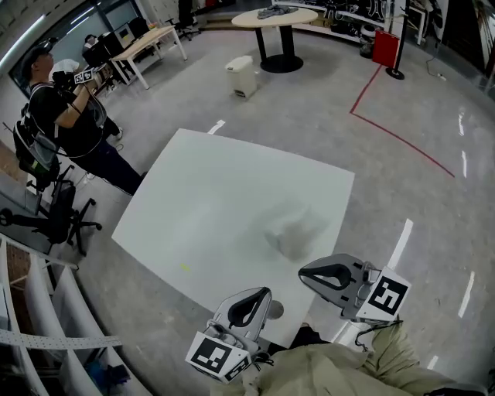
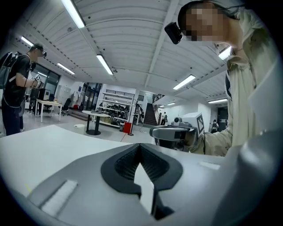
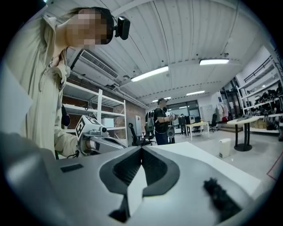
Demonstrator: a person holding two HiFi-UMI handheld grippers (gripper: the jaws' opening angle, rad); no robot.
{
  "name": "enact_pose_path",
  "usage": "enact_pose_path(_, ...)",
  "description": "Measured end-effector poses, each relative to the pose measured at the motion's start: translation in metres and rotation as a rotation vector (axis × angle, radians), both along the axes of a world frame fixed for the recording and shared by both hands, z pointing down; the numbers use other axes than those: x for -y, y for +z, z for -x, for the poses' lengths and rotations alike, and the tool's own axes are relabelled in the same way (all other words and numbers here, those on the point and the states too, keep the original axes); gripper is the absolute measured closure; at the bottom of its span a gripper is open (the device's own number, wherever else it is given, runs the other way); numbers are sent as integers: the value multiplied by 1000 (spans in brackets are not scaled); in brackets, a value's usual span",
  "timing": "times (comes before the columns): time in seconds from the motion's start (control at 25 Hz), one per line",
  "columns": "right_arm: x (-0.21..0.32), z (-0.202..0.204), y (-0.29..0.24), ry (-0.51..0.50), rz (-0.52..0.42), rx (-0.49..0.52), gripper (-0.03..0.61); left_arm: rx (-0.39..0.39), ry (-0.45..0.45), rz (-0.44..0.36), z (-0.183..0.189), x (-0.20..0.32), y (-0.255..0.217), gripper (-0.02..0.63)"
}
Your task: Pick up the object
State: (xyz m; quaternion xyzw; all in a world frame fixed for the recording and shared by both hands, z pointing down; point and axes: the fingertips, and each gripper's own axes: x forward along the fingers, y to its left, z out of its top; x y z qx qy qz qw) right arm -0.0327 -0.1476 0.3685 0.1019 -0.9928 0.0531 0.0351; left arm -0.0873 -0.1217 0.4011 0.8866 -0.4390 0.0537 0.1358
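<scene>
A bare white table fills the middle of the head view. I can make out no separate object on it, only a blurred grey smear near its right front. My left gripper hovers at the table's front edge, jaws shut with nothing between them; the left gripper view shows the same shut tips. My right gripper is just to the right, pointing left over the table's front corner, also shut and empty. Each gripper view shows the other gripper close by: the right one, the left one.
A person in black stands off the table's left side next to an office chair. A white bin and a round table lie beyond. Metal shelving stands at the lower left. A red line crosses the floor.
</scene>
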Motion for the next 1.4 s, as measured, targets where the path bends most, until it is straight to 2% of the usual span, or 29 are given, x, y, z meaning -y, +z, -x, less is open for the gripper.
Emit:
enact_pose_path(0.12, 12, 1, 19, -2, 45, -53, 575, 18, -4, 45, 4, 10, 15, 609)
enact_pose_path(0.2, 21, 3, 27, 8, 59, -52, 575, 23, -8, 70, 7, 19, 25, 609)
enact_pose_path(0.36, 34, 5, 47, 35, 93, -70, 575, -31, -44, 129, 15, 41, 41, 607)
enact_pose_path(0.44, 43, 3, 61, 68, 113, -101, 575, -39, -30, 156, 12, 53, 54, 519)
enact_pose_path(0.56, 59, 0, 78, 120, 149, -120, 575, -11, -3, 206, 8, 71, 80, 417)
enact_pose_path(0.68, 70, -1, 98, 152, 172, -156, 575, 6, 22, 258, 3, 88, 110, 364)
enact_pose_path(0.8, 80, -3, 115, 170, 190, -187, 575, 37, 41, 301, -2, 105, 138, 279)
enact_pose_path(0.96, 90, 1, 138, 176, 205, -224, 575, 38, 50, 326, -5, 124, 156, 194)
enact_pose_path(1.24, 103, 7, 167, 194, 220, -311, 575, 120, 175, 378, -24, 132, 179, 178)
enact_pose_path(1.4, 101, 14, 173, 177, 241, -314, 575, 181, 200, 365, -30, 130, 183, 198)
